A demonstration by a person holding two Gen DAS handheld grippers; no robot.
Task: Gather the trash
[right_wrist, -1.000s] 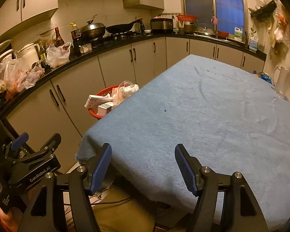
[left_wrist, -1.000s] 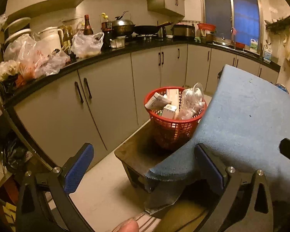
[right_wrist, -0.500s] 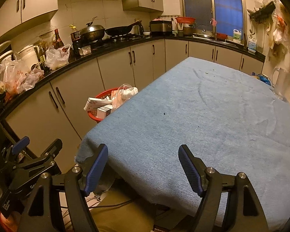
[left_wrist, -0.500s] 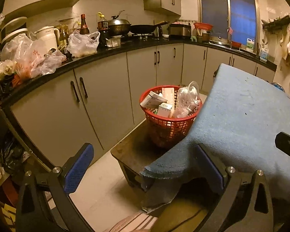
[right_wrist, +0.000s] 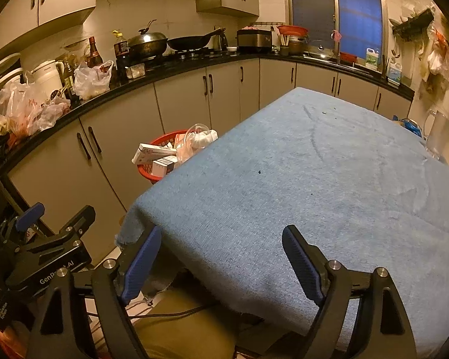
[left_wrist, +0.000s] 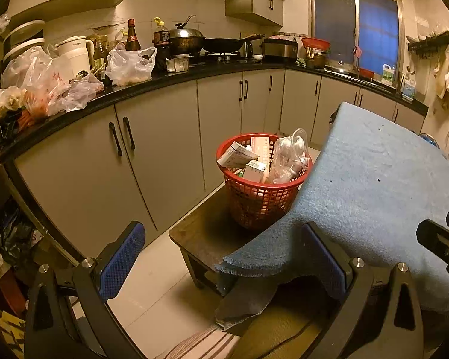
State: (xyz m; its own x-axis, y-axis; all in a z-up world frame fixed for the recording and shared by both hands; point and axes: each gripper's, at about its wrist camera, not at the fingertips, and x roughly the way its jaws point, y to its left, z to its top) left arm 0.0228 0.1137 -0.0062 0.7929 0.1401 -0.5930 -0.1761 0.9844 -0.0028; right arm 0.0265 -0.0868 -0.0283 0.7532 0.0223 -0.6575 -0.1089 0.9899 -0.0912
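The left gripper is holding its fingers wide apart with nothing between them. Ahead of them, slightly toward the right finger, the red basket is sitting on a dark low stool, packed with trash: cartons and a crumpled clear bag are poking above its rim. The basket's right side is tucked behind the hanging edge of the blue cloth covering the desk, and the cloth's frayed corner is also hiding the stool's near right part. The right finger's pad is overlapping that cloth edge; whether it is touching cannot be told.

The right gripper is likewise holding its fingers spread and empty, over the near edge of the cloth-covered desk. In this view only a sliver of the basket is showing far ahead of the left finger, the rest cut off by the desk. The left gripper's body is partly visible at the left edge.
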